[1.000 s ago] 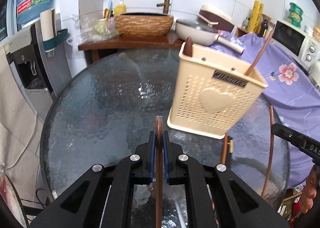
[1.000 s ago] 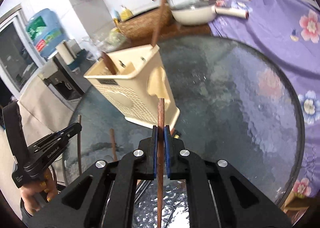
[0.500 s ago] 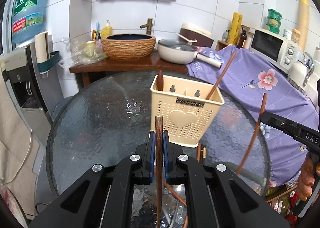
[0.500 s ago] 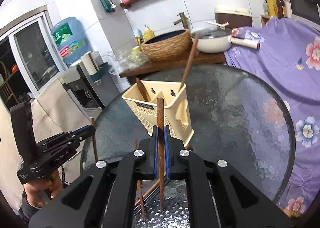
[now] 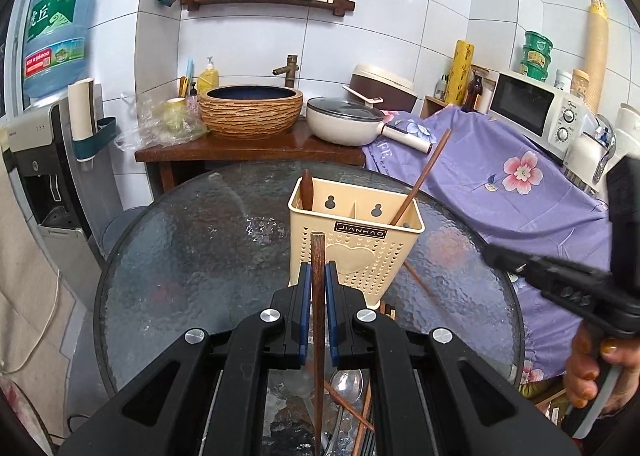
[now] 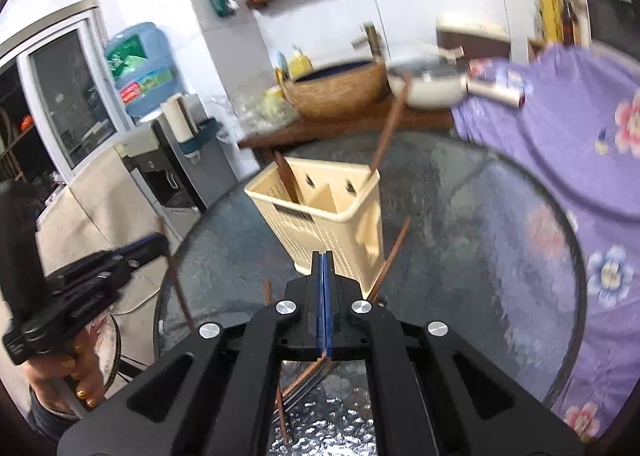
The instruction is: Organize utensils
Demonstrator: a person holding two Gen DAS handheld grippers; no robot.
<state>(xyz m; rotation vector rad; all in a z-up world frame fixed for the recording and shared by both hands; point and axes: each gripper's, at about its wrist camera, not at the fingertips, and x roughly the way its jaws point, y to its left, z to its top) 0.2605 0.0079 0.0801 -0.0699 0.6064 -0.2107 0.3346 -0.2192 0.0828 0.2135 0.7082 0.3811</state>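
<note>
The left gripper (image 5: pixel 316 276) is clamped on a thin dark wooden chopstick (image 5: pixel 318 256), its tip poking up past the blue pads. The right gripper (image 6: pixel 324 268) has its jaws pressed together with nothing visible between them. Ahead, the cream perforated plastic utensil holder (image 5: pixel 356 252) stands on the round textured glass table (image 5: pixel 192 248) and already holds a chopstick and a dark wooden handle. More chopsticks and a metal spoon (image 5: pixel 350 380) lie on the glass below the grippers. The chopstick looks light, stiff and smooth, so it may pivot or slip; gripping near mid-length seems steadiest for dropping it in
</note>
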